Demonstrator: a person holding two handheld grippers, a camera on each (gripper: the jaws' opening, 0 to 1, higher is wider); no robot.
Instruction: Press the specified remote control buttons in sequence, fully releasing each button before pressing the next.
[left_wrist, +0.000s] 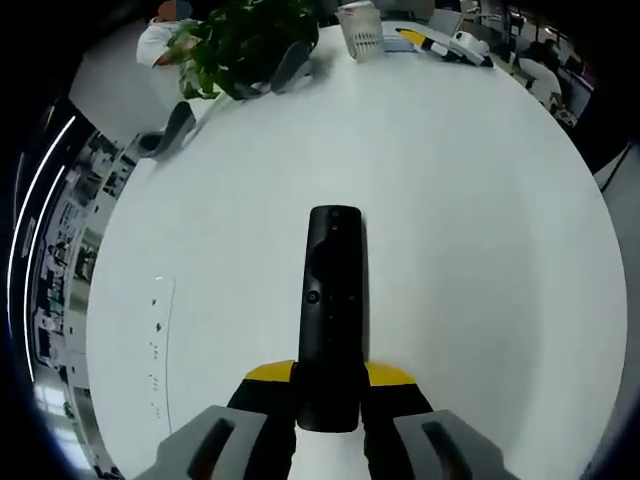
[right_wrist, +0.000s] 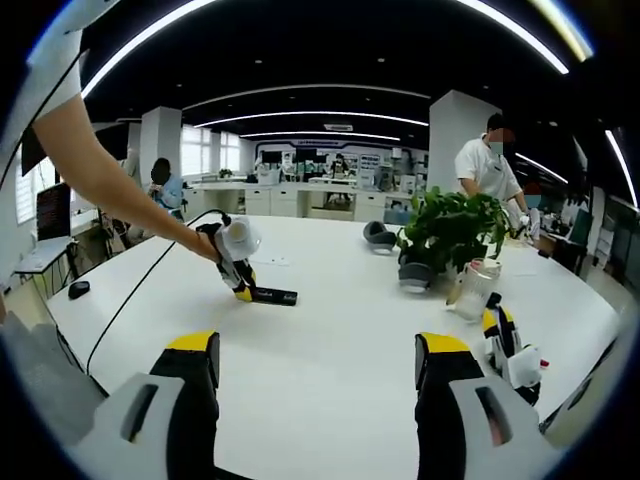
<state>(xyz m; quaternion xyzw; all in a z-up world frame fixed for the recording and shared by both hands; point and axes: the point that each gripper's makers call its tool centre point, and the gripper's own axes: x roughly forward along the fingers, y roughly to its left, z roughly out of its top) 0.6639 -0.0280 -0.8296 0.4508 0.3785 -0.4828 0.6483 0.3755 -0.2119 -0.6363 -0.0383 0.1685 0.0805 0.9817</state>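
Left gripper view | left claw (left_wrist: 330, 400) grips remote (left_wrist: 333, 310) | right claw (right_wrist: 315, 385) spread | no legible text

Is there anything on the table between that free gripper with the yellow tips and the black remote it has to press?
Nothing visible. In the right gripper view, bare white table runs from the open right gripper to the remote, which the left gripper holds at one end. The plant and jar stand off to one side.

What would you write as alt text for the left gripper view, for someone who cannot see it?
A black remote control lies on a white table, its near end clamped between the yellow-tipped jaws of the left gripper. At the table's far edge stand a leafy potted plant and a white container.
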